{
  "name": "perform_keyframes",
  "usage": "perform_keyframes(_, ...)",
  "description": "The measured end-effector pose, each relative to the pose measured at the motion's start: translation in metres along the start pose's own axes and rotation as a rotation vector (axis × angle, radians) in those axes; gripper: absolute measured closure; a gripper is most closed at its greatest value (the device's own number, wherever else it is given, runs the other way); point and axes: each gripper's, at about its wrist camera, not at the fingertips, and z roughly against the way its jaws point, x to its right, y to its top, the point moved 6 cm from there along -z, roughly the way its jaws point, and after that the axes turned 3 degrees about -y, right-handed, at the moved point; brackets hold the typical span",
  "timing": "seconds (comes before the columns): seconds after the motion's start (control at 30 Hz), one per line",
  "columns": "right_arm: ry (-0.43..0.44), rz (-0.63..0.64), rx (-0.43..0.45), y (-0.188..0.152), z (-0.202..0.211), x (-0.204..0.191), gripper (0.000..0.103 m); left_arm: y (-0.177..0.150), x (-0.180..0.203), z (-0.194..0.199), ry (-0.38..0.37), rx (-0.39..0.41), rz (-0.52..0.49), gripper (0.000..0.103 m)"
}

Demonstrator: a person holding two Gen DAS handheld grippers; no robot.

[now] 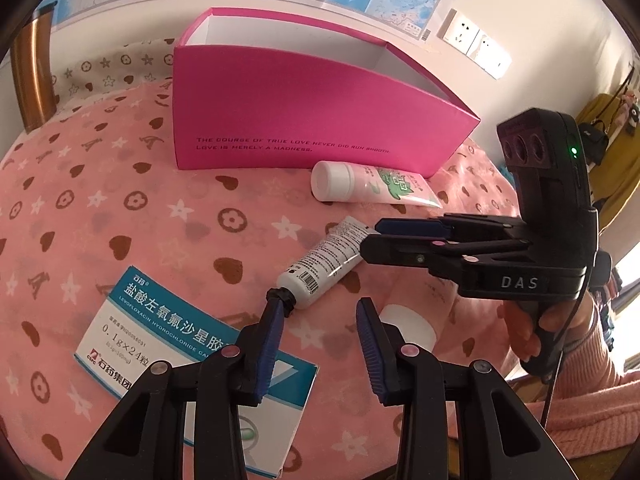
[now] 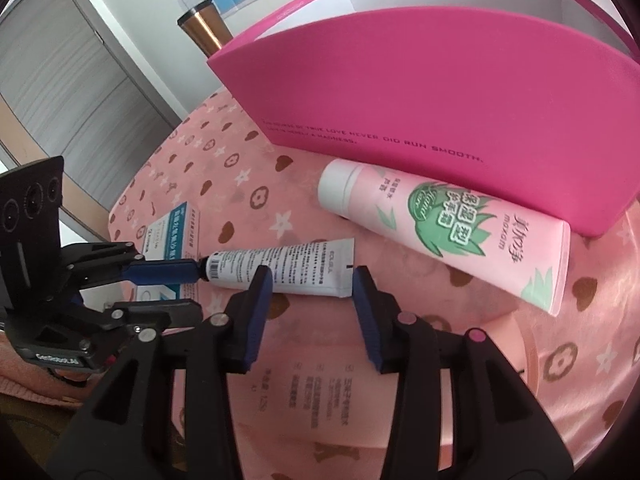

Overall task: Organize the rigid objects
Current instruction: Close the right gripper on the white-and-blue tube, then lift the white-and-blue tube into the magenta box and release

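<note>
I see the small white tube (image 1: pixel 320 262) lying on the pink patterned blanket (image 1: pixel 120 208), between my two grippers. My left gripper (image 1: pixel 320 324) is open, one finger (image 1: pixel 272 320) touching the tube's black cap. My right gripper (image 2: pixel 308 280) is open around its flat end. Behind lies a pink hand-cream tube (image 2: pixel 448 232) against the magenta box (image 2: pixel 420 100); a medicine carton (image 1: pixel 168 328) is beside.

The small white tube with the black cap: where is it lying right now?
The small white tube lies on the pink cloth between the medicine box and the pink hand-cream tube, before the magenta box.
</note>
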Motion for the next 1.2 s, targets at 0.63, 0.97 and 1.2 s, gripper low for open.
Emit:
perform_keyframes(0.63, -0.056, -0.036, 0.177, 0.008, 0.067, 0.004, 0.058, 0.037, 0.031, 0.014, -0.06, 0.087, -0.101, 0.066)
perform_keyframes(0.97, -0.102, -0.033, 0.279, 0.032, 0.105, 0.012, 0.058, 0.086, 0.053, 0.026, -0.08, 0.187, -0.166, 0.065)
perform_keyframes(1.2, -0.143, -0.03, 0.332, 0.052, 0.125, 0.02, 0.058, 0.113, 0.068, 0.03, -0.084, 0.233, -0.211, 0.065)
